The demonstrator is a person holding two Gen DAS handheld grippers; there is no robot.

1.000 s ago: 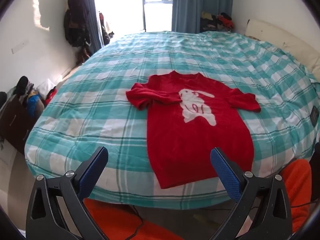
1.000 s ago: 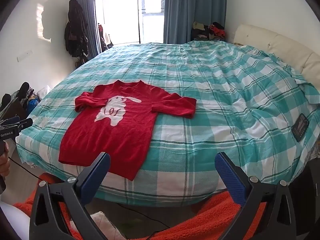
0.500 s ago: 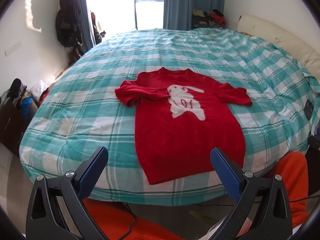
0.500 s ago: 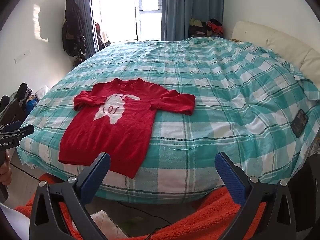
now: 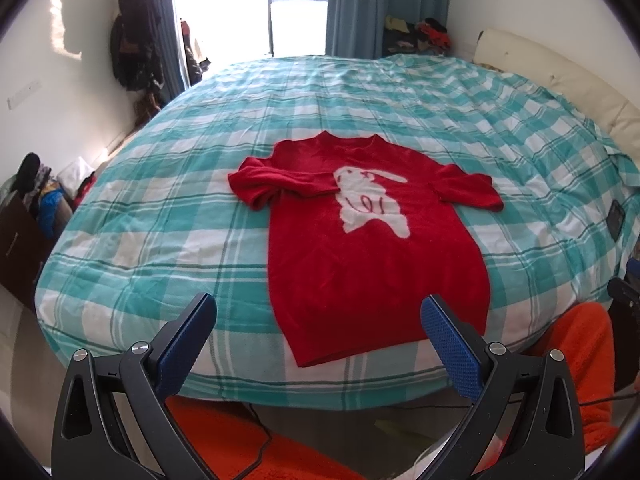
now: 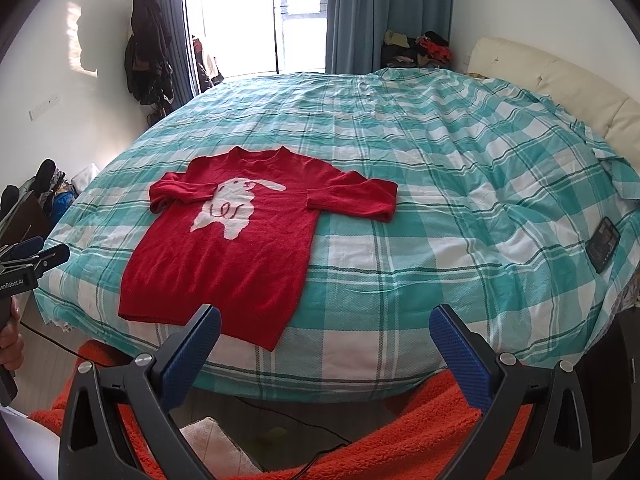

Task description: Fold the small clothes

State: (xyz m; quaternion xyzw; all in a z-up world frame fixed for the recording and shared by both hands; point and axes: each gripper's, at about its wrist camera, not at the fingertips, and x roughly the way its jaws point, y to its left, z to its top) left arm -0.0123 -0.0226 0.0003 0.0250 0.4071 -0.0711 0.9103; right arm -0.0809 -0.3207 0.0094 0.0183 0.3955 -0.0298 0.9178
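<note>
Sweater (image 5: 372,236) sits lower in both views than before, untouched

We find the sweater (image 5: 372,240) lying flat on the bed (image 5: 160,216) near its front edge, collar toward the window (image 5: 296,0), one sleeve folded over its chest. Our left gripper (image 5: 318,312) and right gripper (image 6: 324,320) hover before the bed's edge; a phone (image 6: 603,245) lies far right.

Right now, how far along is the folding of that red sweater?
Barely begun. The red sweater lies flat on the checked bedspread, with one sleeve already lying across the chest. Nothing is in hand: the left gripper and right gripper hang open, short of it. The other sleeve and the body fold remain.
</note>
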